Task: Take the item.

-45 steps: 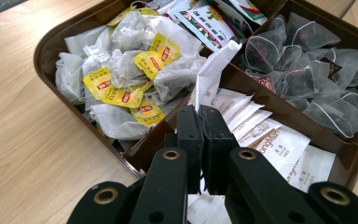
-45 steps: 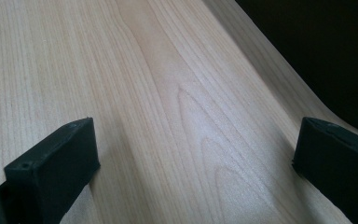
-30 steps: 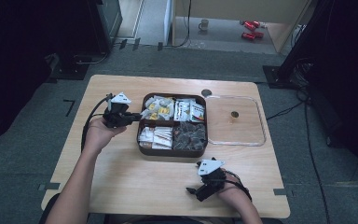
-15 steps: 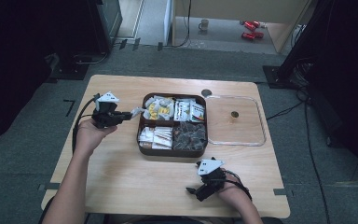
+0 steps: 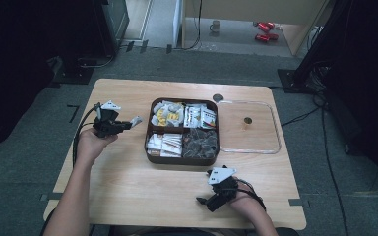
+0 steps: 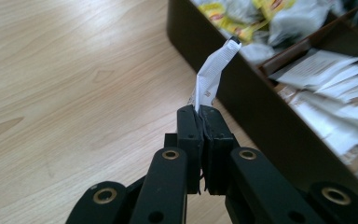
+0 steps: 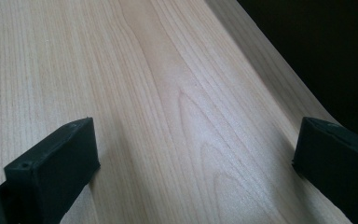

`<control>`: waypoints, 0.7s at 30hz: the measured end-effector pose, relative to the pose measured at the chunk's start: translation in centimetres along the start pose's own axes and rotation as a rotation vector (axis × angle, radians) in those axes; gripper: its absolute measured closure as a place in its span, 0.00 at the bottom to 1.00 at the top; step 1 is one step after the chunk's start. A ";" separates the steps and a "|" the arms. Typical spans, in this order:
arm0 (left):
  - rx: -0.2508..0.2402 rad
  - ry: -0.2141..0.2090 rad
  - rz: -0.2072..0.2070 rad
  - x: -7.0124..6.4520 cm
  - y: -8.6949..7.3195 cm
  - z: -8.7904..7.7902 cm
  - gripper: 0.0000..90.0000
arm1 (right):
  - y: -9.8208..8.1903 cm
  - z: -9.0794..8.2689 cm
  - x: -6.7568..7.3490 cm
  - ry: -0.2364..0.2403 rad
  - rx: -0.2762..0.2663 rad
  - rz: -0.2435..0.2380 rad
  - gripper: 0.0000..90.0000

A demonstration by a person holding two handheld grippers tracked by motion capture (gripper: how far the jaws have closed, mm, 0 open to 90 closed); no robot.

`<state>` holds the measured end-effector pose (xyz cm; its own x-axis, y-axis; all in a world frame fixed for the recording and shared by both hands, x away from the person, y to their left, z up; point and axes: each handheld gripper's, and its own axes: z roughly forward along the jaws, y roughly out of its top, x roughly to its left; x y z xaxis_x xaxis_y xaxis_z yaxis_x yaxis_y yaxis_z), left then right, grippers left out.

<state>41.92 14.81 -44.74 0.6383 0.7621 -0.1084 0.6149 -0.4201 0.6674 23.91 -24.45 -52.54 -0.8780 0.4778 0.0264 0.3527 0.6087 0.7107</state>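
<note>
A brown four-part box of packets sits mid-table, its dark wall close in the left gripper view. My left gripper hovers just left of the box, shut on a white sachet that sticks up from its jaws. The compartments hold yellow-and-white packets, white packets and dark ones. My right gripper rests low near the table's front edge, open, with bare wood between its jaws.
A clear square lid with a small round knob lies right of the box. A small dark disc sits behind the box. Bare tabletop spreads in front of the box and to the left.
My left gripper has drawn back leftward from the box's left edge, carrying the white sachet out over the table. The right gripper has stayed still.
</note>
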 end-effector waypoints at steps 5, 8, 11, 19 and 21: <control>0.037 0.039 0.004 0.6 -0.5 1.2 0.98 | 0.0 0.0 0.0 0.000 0.000 0.000 0.00; 0.058 0.052 0.002 1.1 -0.9 2.0 0.98 | 0.0 0.0 0.0 0.000 0.000 -0.001 0.00; 0.067 0.039 -0.009 1.5 -1.1 2.8 0.98 | 0.0 0.0 0.0 0.000 0.000 -0.001 0.00; 0.111 0.025 0.018 0.6 -1.1 4.4 0.96 | 0.0 0.0 0.0 0.000 0.000 -0.001 0.00; 0.116 0.018 0.013 0.6 -1.1 4.8 0.95 | 0.0 0.0 0.0 0.000 0.000 -0.001 0.00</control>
<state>43.81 13.39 -49.05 0.6390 0.7644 -0.0859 0.6563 -0.4836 0.5792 23.92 -24.43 -52.54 -0.8784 0.4773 0.0260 0.3520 0.6091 0.7107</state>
